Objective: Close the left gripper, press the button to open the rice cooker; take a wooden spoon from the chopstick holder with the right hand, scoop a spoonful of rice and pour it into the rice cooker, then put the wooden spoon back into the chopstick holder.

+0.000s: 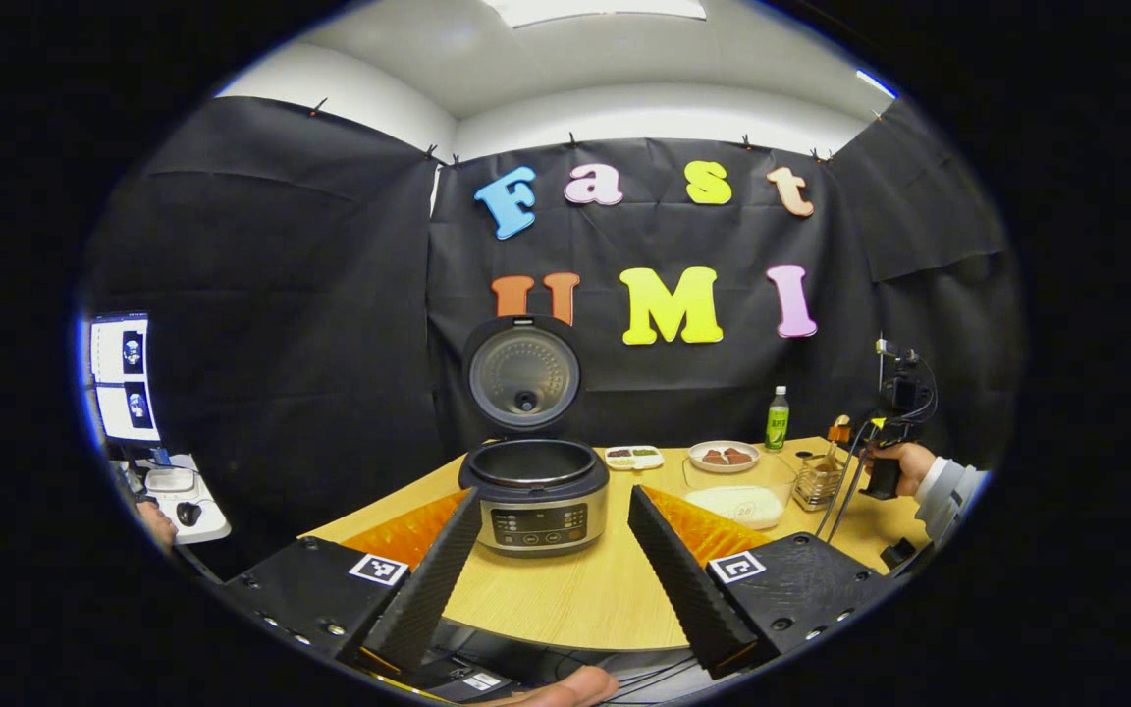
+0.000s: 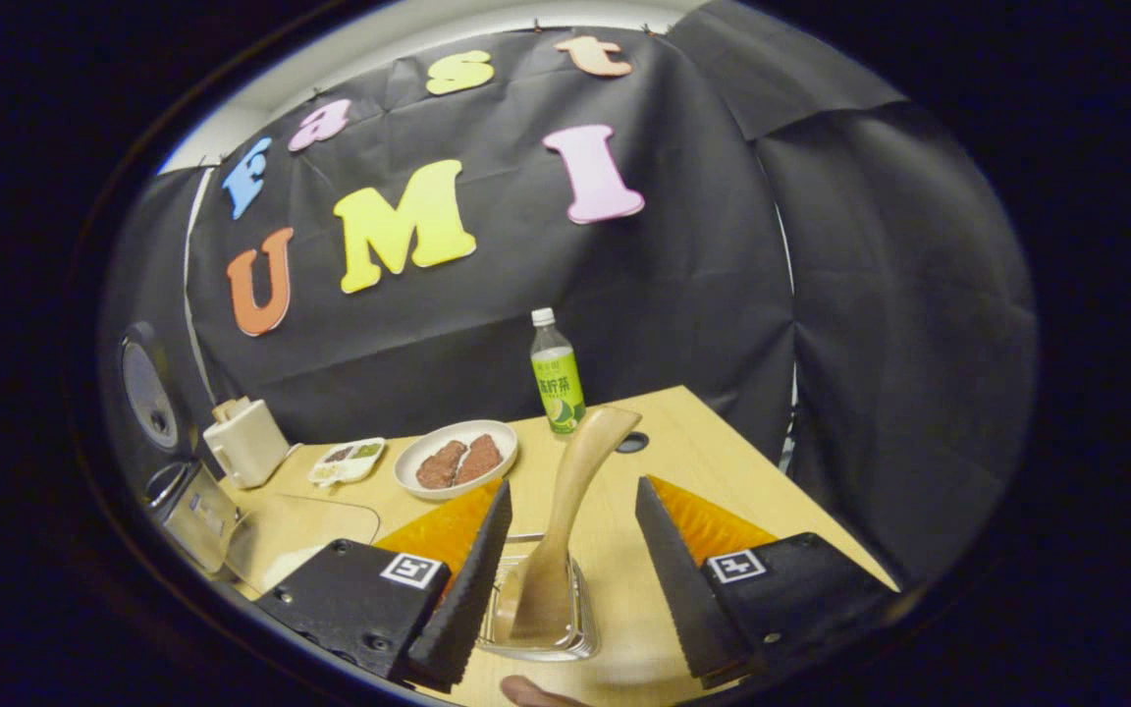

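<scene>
1. Left gripper (image 1: 554, 570): fingers spread, levelled at rice cooker (image 1: 536, 491), lid up.
2. Right gripper (image 2: 565, 579): fingers released, flanking wooden spoon (image 2: 565, 520) standing in chopstick holder (image 2: 536, 609), untouched.

I'm looking at a booth hung with black cloth (image 1: 310, 295), clipped along its top edge and sagging in folds at the right (image 2: 880, 295). Above it I see a white wall (image 1: 644, 108) and a white ceiling with a bright light panel (image 1: 595, 8). A pale wooden table (image 1: 585, 589) fills the middle, a dark round hole (image 2: 632, 443) near its far corner. Off left, a lit monitor (image 1: 122, 378) stands over a white side desk (image 1: 197, 520) with a mouse (image 1: 188, 512).
</scene>
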Action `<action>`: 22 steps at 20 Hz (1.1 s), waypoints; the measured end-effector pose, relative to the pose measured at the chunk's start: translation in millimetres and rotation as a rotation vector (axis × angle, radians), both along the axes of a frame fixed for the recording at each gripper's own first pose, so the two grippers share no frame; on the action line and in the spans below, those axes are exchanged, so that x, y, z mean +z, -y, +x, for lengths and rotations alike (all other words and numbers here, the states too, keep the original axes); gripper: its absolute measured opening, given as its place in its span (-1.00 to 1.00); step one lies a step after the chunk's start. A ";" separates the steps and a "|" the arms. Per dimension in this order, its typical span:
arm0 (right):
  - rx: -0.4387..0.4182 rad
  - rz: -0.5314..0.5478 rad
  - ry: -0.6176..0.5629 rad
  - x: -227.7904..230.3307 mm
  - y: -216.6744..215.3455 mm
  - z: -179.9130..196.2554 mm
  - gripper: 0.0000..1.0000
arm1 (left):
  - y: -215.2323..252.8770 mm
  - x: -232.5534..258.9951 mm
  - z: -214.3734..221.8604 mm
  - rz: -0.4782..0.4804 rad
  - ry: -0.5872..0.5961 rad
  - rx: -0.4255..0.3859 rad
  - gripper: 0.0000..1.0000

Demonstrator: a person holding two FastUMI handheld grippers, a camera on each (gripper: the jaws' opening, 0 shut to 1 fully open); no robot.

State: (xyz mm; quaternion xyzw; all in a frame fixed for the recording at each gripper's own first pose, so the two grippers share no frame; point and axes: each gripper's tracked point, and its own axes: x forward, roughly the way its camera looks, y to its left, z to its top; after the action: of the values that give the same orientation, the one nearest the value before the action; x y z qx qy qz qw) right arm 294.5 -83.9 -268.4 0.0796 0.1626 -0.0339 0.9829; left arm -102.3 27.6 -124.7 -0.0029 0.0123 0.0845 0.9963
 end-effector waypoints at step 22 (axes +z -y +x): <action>0.215 -0.054 0.140 131.6 -98.3 -20.3 -0.72 | -23.9 46.2 -32.2 -0.038 0.132 -0.039 0.92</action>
State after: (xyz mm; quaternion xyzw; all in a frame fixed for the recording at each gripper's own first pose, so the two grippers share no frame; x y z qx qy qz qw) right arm 274.3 14.3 -136.8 0.0373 0.1003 0.0729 0.9916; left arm -134.5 51.4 -78.5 -0.0271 -0.0516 0.0645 0.9962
